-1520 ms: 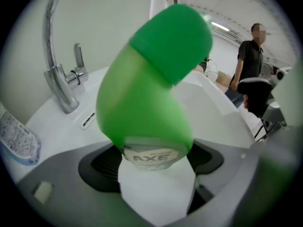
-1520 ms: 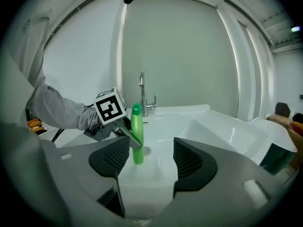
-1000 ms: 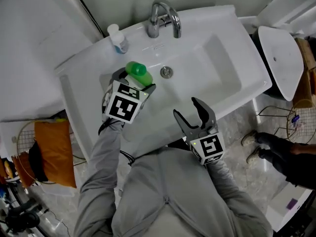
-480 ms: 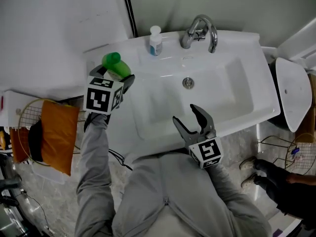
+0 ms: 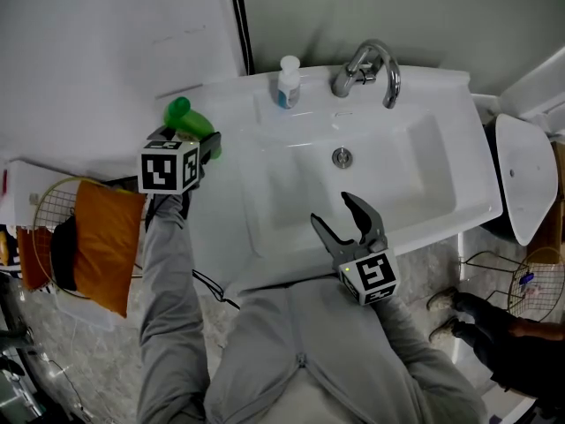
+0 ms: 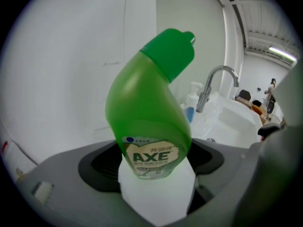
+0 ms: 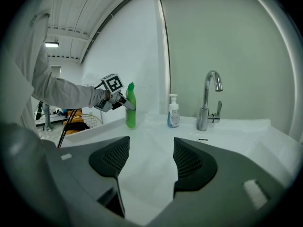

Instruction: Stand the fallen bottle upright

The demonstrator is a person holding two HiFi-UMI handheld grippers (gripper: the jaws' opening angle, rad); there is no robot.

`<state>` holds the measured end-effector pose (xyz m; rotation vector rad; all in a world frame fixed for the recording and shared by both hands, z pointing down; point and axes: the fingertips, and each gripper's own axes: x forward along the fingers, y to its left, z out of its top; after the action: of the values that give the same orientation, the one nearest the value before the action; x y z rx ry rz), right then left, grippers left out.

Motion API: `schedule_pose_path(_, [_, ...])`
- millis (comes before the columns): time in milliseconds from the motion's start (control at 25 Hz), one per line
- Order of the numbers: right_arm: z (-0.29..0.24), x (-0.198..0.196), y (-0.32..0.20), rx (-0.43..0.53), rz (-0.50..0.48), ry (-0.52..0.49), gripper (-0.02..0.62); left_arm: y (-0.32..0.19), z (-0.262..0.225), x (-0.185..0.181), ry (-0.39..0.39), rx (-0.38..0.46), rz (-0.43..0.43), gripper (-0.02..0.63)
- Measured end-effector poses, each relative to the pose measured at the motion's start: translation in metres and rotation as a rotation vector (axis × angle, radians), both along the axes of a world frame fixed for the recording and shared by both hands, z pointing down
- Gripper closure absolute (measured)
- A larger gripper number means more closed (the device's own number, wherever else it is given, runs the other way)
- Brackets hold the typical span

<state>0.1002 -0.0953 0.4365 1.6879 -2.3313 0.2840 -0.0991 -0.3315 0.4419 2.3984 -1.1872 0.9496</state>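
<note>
White washbasin (image 5: 459, 193) carrying on its rear ledge a chrome faucet (image 5: 364, 67), a white pump bottle (image 5: 288, 82) just left of the faucet, and an upright green bottle (image 5: 183, 113) farther left.

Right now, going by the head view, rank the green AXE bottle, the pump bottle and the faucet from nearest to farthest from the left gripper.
1. Green AXE bottle: clamped in the left gripper, far left.
2. Pump bottle: on the sink's back ledge, centre-left.
3. Faucet: back ledge, farther right.
</note>
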Motion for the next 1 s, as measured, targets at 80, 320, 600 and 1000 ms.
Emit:
schedule_pose_path(80, [0.002,0.001,0.0,-0.009,0.004,0.003,0.304,-0.001,0.006,-0.001,0.009,-0.012,-0.006,0.129])
schedule_pose_path(320, [0.004,0.001,0.0,-0.018,0.01,0.003,0.304,-0.001,0.017,-0.001,0.015,-0.019,-0.014,0.128])
schedule_pose_path(600, [0.006,0.001,0.001,-0.023,0.006,0.01,0.304,0.0,0.018,0.0,0.031,0.002,-0.021,0.127])
schedule_pose_path(1000, [0.006,-0.005,0.003,-0.023,-0.003,0.01,0.304,0.003,0.017,-0.002,0.046,0.025,-0.014,0.126])
